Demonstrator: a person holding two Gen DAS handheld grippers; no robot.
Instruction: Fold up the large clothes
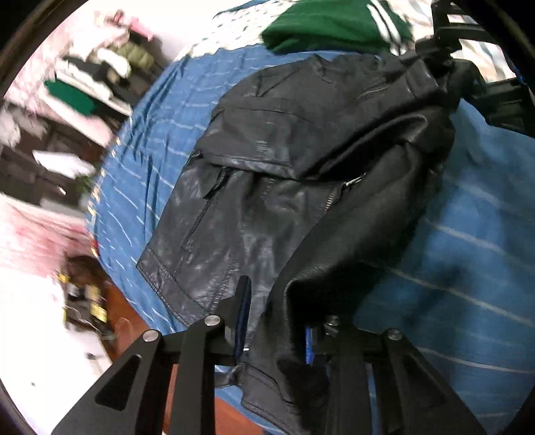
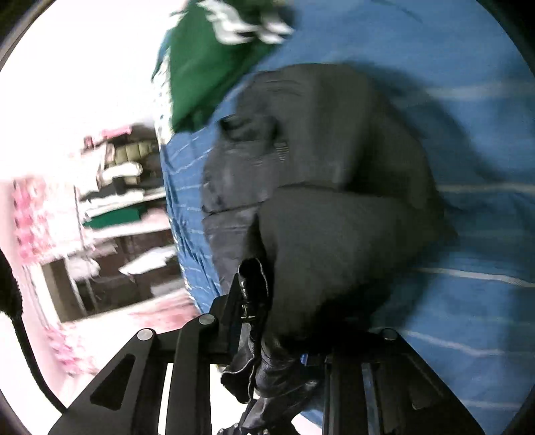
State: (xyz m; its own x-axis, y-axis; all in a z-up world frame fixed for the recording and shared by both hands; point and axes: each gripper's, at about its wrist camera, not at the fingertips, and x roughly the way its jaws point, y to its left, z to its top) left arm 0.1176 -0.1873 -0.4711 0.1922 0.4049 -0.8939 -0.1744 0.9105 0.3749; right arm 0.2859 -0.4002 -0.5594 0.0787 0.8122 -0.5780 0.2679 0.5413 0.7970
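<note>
A black leather jacket [image 1: 267,174] lies on a blue striped bedspread [image 1: 468,267]. One side of it is lifted and folded over. My left gripper [image 1: 277,321] is shut on the jacket's lower edge, with leather bunched between the fingers. My right gripper [image 2: 277,321] is shut on another edge of the jacket [image 2: 334,217] and holds it raised above the bedspread [image 2: 468,301]. The right gripper also shows at the top right of the left wrist view [image 1: 434,50], gripping the jacket's far end. The right wrist view is motion-blurred.
A folded green garment with white stripes [image 1: 334,23] lies on the bed beyond the jacket, also in the right wrist view [image 2: 207,67]. Shelves with stacked clothes [image 1: 93,77] stand past the bed's left edge. The floor [image 1: 133,321] lies below that edge.
</note>
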